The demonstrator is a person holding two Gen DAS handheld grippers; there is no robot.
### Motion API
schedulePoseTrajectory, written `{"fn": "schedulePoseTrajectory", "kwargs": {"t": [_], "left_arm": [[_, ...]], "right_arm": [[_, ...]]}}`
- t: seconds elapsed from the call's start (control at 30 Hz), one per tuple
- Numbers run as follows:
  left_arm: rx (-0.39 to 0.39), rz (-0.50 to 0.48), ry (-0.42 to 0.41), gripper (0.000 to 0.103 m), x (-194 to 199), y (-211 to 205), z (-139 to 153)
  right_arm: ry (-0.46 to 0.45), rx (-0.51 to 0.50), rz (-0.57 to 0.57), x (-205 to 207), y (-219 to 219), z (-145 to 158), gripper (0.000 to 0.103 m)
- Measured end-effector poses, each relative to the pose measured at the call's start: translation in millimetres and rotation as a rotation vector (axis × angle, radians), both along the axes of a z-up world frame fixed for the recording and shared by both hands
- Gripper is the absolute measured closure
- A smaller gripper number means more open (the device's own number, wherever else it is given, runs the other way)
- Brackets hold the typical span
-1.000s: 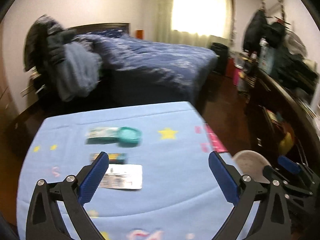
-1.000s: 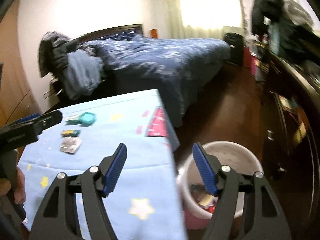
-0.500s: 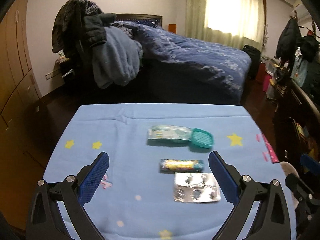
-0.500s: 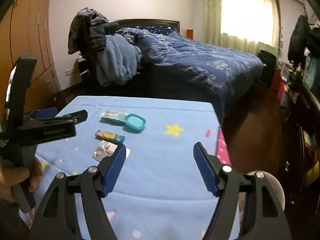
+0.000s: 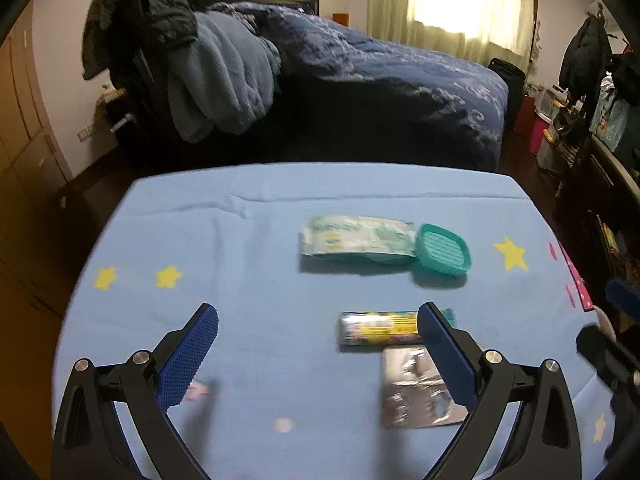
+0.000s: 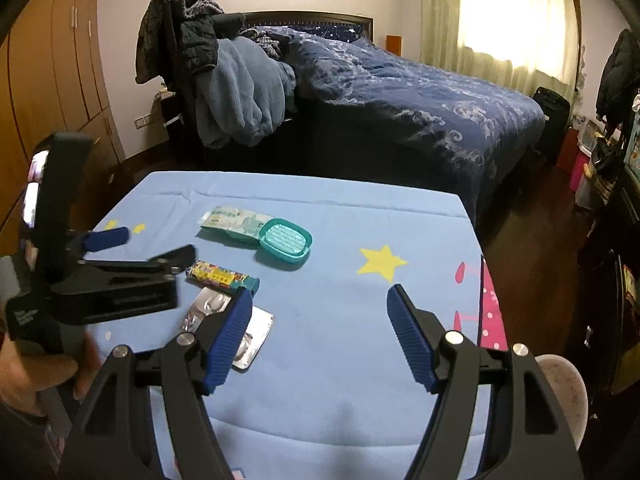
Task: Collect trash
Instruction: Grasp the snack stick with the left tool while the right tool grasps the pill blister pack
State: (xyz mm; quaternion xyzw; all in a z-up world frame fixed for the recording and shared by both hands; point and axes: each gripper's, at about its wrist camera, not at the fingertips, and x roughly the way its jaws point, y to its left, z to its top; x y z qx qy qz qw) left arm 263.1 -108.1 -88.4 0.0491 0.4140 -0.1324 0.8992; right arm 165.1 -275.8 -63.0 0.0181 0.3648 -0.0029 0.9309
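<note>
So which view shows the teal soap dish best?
The right wrist view: the teal soap dish is sharp and whole, its ridged inside visible, one end resting on the wipes packet. The left wrist view also shows it whole, but slightly blurred and farther off.

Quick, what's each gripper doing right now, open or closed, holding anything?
Left gripper: open, holding nothing, above the blue tablecloth.
Right gripper: open, holding nothing.
</note>
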Motion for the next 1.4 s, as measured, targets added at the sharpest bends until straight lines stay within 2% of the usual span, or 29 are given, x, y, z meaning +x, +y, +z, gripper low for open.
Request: {"fn": "schedulePoseTrajectory", "kwargs": {"t": [0.17,0.4,0.5,0.53,0.6,0.73,0.83,0.97,1.3,1.4], "left_arm": [[0.013,-0.027,0.032,0.004,7.5,-30.7,-14.2],[-0.020,-0.026,0.104,0.004,15.4,-45.1,-28.9],[0.007,-0.032,0.091,0.005,13.4,-49.8,-30.5],[0.021,-0.036,0.084,0.007,12.2,-51.3,-30.7],[0.057,-0.039,0.059,0.021,10.2,-54.3,-30.5],[0.068,-0.052,0.052,0.024,8.8,-54.0,-29.3],[0.065,-0.040,0.047,0.024,6.3,-47.1,-28.9],[0.006,-0.004,0.041,0.024,3.7,-23.5,-19.6],[-0.056,0.105,0.003,0.024,-9.4,47.5,7.1],[-0.077,0.128,-0.003,0.024,-14.0,64.3,11.4]], "right_arm": [[-0.012,0.003,-0.014,-15.7,-10.6,0.8,0.032],[-0.041,0.026,-0.046,-35.2,-29.7,10.4,0.032],[-0.050,0.041,-0.057,-40.0,-36.1,13.6,0.032],[-0.052,0.046,-0.058,-40.9,-37.4,14.2,0.032],[-0.051,0.052,-0.062,-41.2,-38.6,14.6,0.032],[-0.046,0.059,-0.062,-40.9,-35.8,13.4,0.032],[-0.040,0.057,-0.053,-37.7,-30.5,12.4,0.032],[-0.016,0.043,-0.030,-28.5,-19.1,6.2,0.032],[0.099,0.019,0.081,0.8,33.7,-25.1,0.032],[0.136,0.029,0.102,10.8,50.9,-34.1,0.022]]}}
